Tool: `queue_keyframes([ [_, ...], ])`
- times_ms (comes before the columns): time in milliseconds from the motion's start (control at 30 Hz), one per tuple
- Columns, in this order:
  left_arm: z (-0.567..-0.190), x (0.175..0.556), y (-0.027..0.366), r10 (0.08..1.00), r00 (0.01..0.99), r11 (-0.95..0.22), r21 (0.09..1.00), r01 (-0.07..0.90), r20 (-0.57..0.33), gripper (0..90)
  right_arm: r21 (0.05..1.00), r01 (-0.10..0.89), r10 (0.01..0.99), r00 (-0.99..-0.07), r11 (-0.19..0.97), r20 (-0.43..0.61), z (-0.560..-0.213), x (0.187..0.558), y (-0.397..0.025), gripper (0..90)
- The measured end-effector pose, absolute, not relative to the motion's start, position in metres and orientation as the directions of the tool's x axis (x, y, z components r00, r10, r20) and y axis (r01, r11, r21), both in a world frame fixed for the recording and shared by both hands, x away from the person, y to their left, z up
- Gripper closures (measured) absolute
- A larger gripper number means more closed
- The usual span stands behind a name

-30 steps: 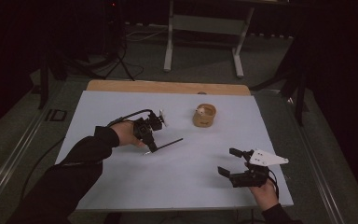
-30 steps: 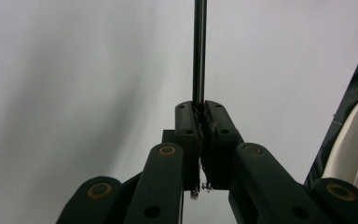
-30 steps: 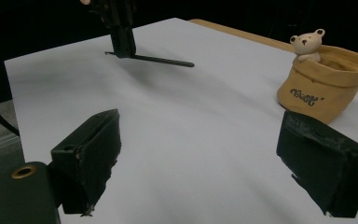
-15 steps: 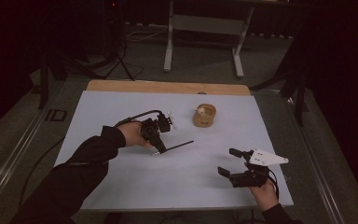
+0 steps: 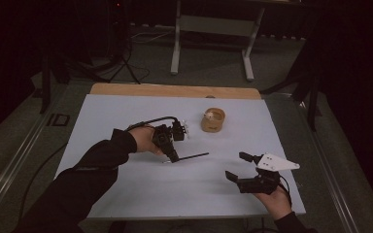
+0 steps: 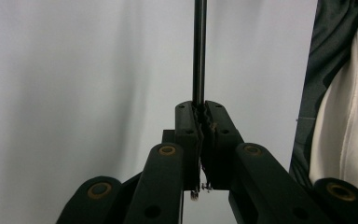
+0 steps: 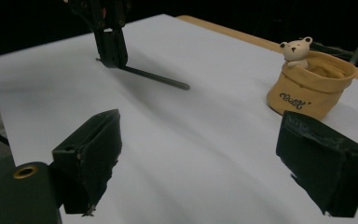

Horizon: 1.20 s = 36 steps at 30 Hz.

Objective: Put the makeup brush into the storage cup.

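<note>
Clearly, the left gripper [image 5: 174,156] has its fingers [image 6: 191,126] pressed together on a thin dark rod [image 5: 190,157]. Seen from the left gripper view, the rod [image 6: 199,51] runs straight out from between the two toothed pads and leaves the top of the picture, with the white table [image 6: 74,70] behind it. From the high view, the rod sticks out past the fingertips toward the person's right, its free end hanging over bare table; whether that end touches the surface I cannot tell. Just behind the fingers, the person's left hand [image 5: 144,140] wraps the gripper body, and a black sleeve [image 5: 92,170] leads back to the near edge.

The right gripper [image 5: 239,168] rests near the front right part of the table, held from below by the right hand [image 5: 272,201], with a grey plate [image 5: 274,162] on top. Its fingers [image 7: 91,154] stand wide apart with nothing between them. Looking along these fingers in the right gripper view, the rod [image 7: 156,78] lies well ahead and to the left of the left finger, gripped at one end by the other gripper [image 7: 109,51].

Ahead of the right finger sits a small tan pouch [image 7: 310,88] with a little bear figure [image 7: 296,52] poking out of its rim. In the high view the pouch [image 5: 212,120] stands apart from both grippers, beyond the rod's free end.
</note>
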<state>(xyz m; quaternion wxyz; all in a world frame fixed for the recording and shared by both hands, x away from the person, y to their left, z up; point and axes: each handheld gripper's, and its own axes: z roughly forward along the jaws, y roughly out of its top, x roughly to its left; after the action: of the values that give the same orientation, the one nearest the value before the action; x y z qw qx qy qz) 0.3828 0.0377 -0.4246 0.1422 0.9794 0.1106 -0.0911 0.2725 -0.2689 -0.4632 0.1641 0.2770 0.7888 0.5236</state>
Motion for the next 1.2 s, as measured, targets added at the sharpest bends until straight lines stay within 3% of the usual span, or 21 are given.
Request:
queue_keyframes([
  [167, -0.423, 0.382, 0.033, 0.166, 0.964, -0.944, 0.251, 0.217, -0.208, 85.2, 0.898, 0.223, 0.608, -0.791, 0.379, -0.061, -0.456, 0.27, -0.259, 15.6],
  [333, -0.423, 0.382, 0.028, 0.158, 0.964, -0.946, 0.246, 0.21, -0.215, 85.2, 0.852, 0.147, 0.562, -0.805, 0.502, -0.192, -0.448, 0.27, -0.252, 23.0],
  [533, -0.424, 0.382, 0.023, 0.149, 0.965, -0.947, 0.249, 0.201, -0.214, 85.2, 0.725, 0.058, 0.462, -0.805, 0.687, -0.373, -0.445, 0.268, -0.236, 36.8],
  [867, -0.422, 0.382, 0.017, 0.149, 0.964, -0.946, 0.252, 0.203, -0.218, 85.2, 0.575, -0.101, 0.311, -0.759, 0.812, -0.573, -0.453, 0.259, -0.21, 47.5],
  [1200, -0.426, 0.382, 0.006, 0.165, 0.957, -0.949, 0.224, 0.22, -0.238, 85.2, 0.449, -0.21, 0.184, -0.704, 0.869, -0.685, -0.461, 0.251, -0.19, 57.8],
])
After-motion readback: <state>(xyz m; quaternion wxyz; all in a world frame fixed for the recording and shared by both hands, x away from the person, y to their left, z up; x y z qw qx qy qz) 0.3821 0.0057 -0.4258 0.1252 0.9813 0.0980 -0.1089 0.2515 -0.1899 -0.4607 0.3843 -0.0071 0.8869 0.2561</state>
